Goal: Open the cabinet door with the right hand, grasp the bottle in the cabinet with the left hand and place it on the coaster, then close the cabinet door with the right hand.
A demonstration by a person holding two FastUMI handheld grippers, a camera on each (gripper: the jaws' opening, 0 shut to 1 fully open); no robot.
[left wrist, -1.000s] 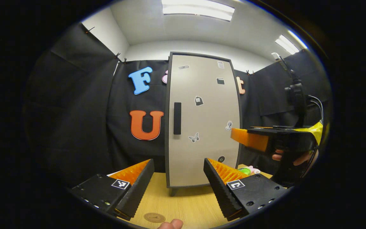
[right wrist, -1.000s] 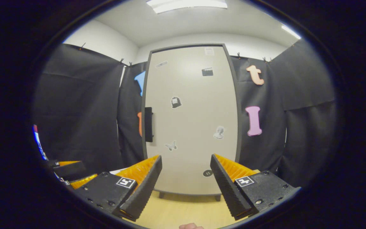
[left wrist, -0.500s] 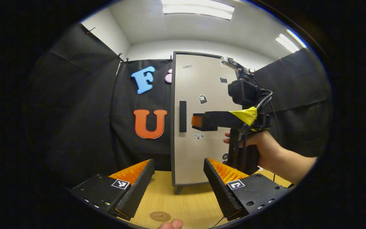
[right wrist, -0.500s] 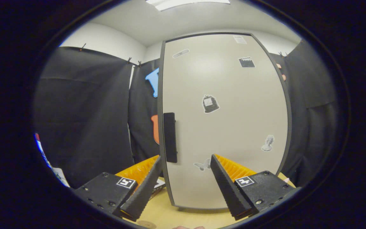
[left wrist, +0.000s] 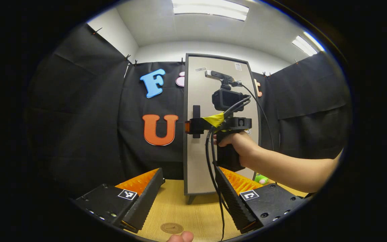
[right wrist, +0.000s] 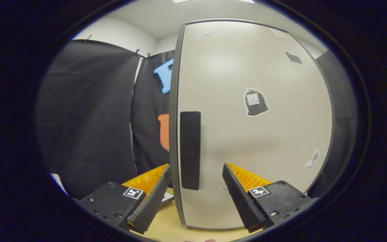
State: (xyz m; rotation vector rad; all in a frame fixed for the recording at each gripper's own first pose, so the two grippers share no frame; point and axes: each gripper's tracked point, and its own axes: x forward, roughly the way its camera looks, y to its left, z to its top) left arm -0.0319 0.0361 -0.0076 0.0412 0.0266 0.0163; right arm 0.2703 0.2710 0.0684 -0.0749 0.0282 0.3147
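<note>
A tall beige cabinet [left wrist: 225, 151] with stickers stands at the back of the wooden table, its door shut, so the inside is hidden. The door's black vertical handle [left wrist: 196, 121] is at its left edge. A hand holds my right gripper [left wrist: 188, 127] level with that handle, tips at it. In the right gripper view the handle [right wrist: 190, 150] fills the gap between the fingers, and the right gripper [right wrist: 196, 166] is open, not pressing on it. My left gripper [left wrist: 188, 170] hangs open low over the table. A round brown coaster [left wrist: 172, 228] lies just in front of it.
The light wooden table [left wrist: 180, 208] runs from the cabinet towards me. A small green and pink object [left wrist: 262, 179] lies right of the cabinet. A black cable [left wrist: 212, 181] hangs from the right gripper. A fingertip [left wrist: 180, 237] shows at the bottom edge.
The right gripper has swung left across the door and moved in until the handle lies between its open fingers. The left gripper has barely moved. The door stays shut.
</note>
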